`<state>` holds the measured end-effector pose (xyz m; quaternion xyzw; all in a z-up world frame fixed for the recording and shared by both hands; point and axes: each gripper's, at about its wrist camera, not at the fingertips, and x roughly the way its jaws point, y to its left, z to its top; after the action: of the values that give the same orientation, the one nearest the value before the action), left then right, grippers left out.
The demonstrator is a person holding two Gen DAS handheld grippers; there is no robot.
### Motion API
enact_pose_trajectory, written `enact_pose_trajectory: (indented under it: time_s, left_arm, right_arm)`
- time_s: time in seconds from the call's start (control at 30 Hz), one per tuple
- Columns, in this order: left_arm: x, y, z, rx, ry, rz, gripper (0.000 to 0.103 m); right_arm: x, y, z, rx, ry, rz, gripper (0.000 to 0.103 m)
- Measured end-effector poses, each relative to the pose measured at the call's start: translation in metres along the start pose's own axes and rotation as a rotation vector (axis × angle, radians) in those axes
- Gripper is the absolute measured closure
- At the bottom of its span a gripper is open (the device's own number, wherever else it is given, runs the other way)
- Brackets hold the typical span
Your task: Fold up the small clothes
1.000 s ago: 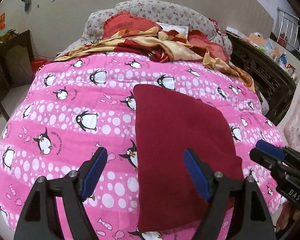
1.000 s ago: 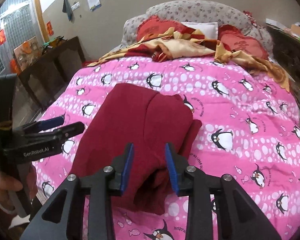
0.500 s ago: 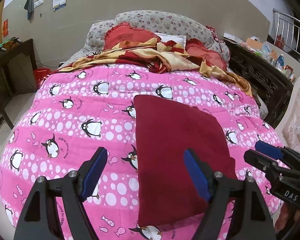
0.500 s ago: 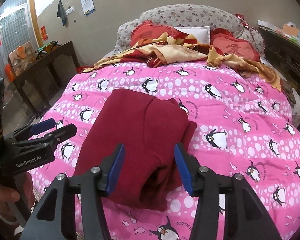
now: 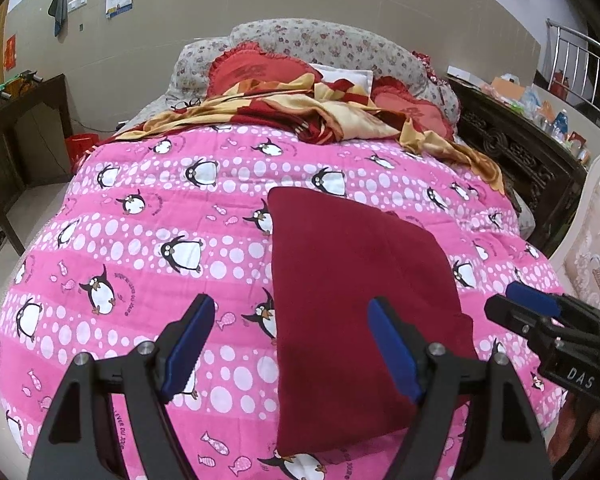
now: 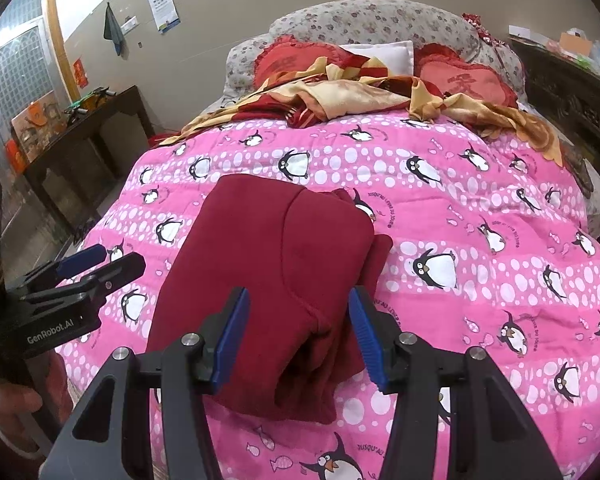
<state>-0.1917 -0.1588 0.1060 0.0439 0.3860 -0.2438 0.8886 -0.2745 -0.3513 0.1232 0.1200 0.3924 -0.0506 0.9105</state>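
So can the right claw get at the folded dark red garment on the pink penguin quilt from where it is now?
Probably yes. The right claw is open, and the folded dark red garment lies directly ahead of it on the pink penguin quilt, with nothing between them. The left claw sits off to the side.

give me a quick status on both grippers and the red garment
Left gripper open, empty. Right gripper open, empty, above near edge. Red garment folded, flat on pink penguin quilt. Nothing in the way.
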Motion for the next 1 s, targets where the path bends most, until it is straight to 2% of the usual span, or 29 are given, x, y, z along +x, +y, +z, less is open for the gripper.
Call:
enact_pose_trajectory:
  time_s: [1.0]
  left_arm:
    - [0.019,0.004,0.002,-0.004,0.026,0.002,0.021]
  right_arm:
    - [0.022,-0.002,0.003,0.012,0.041,0.023,0.023]
